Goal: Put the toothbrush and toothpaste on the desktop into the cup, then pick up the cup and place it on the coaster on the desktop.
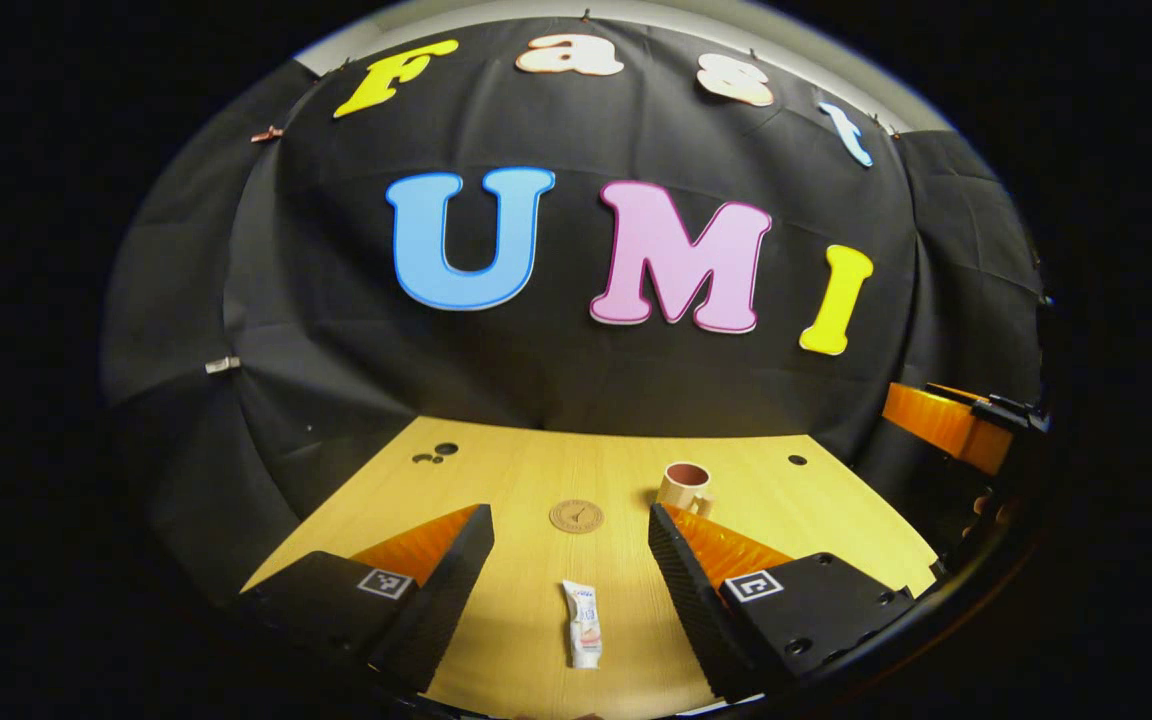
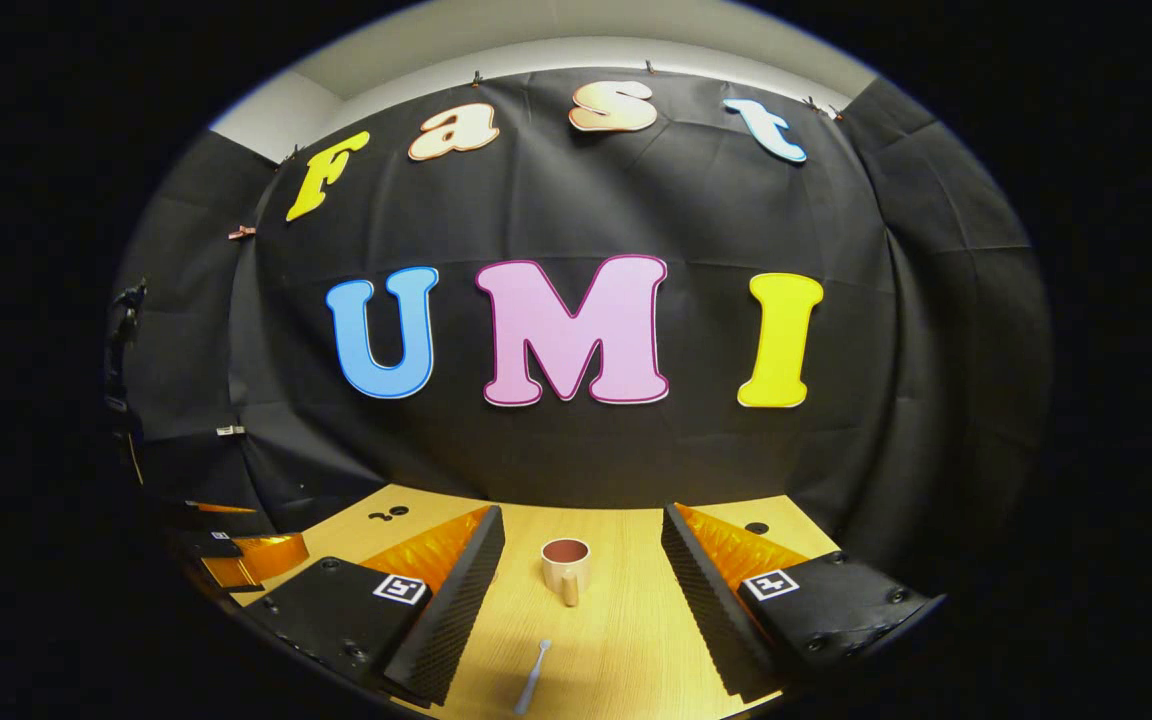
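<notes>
A pale wooden worktop [image 1: 536, 460] is backed by black cloth. The toothpaste [image 1: 584, 624] lies between the wide-open, empty left gripper [image 1: 571, 545], past it the coaster [image 1: 576, 516]. The right gripper [image 2: 583, 545], equally spread and empty, frames the cup [image 2: 565, 567] and toothbrush [image 2: 533, 676]. No label is legible.

Before your left hand-held gripper [image 1: 570, 545], the small squeeze tube of toothpaste [image 1: 584, 624] lies on the pale wooden bench [image 1: 836, 510], the round cork coaster [image 1: 576, 516] behind it. The handled ceramic cup [image 1: 686, 487] stands right of that coaster. Your right hand-held gripper [image 2: 582, 560] has the slim plastic toothbrush [image 2: 532, 676] lying nearest, the cup behind it.
</notes>
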The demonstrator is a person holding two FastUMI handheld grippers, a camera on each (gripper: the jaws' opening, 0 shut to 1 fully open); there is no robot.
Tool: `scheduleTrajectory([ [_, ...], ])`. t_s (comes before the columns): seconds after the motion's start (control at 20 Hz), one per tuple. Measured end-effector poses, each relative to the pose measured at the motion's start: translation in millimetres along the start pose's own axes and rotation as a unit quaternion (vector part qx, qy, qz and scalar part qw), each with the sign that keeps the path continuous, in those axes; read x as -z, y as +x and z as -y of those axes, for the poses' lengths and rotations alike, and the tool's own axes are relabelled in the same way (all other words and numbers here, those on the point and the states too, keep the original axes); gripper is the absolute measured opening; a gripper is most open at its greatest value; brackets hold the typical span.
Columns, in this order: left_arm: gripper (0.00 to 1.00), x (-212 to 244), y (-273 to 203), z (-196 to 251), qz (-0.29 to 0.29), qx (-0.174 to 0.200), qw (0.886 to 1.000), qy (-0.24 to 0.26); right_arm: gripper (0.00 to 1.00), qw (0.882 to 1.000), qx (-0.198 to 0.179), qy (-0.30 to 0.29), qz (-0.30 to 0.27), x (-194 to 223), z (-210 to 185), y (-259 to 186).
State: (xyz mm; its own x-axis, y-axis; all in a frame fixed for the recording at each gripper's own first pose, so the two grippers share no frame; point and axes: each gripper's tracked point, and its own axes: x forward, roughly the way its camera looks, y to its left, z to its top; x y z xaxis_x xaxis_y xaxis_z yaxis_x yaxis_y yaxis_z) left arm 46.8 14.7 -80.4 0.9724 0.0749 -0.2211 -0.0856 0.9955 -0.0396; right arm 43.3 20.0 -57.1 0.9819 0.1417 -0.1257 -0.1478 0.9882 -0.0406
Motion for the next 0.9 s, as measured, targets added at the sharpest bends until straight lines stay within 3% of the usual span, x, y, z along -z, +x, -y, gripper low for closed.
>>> scheduleTrajectory([
  [0.4, 0.98, 87.3, 42.5, -7.3, -0.117, -0.019, 0.993, -0.003, 0.98, 0.998, -0.031, 0.0, -0.048, 42.8, 8.6, 27.1],
  [0.9, 0.98, 175.8, 102.9, 15.6, -0.224, 0.003, 0.975, 0.015, 0.98, 0.992, -0.057, -0.007, -0.116, 101.7, 27.9, 54.8],
])
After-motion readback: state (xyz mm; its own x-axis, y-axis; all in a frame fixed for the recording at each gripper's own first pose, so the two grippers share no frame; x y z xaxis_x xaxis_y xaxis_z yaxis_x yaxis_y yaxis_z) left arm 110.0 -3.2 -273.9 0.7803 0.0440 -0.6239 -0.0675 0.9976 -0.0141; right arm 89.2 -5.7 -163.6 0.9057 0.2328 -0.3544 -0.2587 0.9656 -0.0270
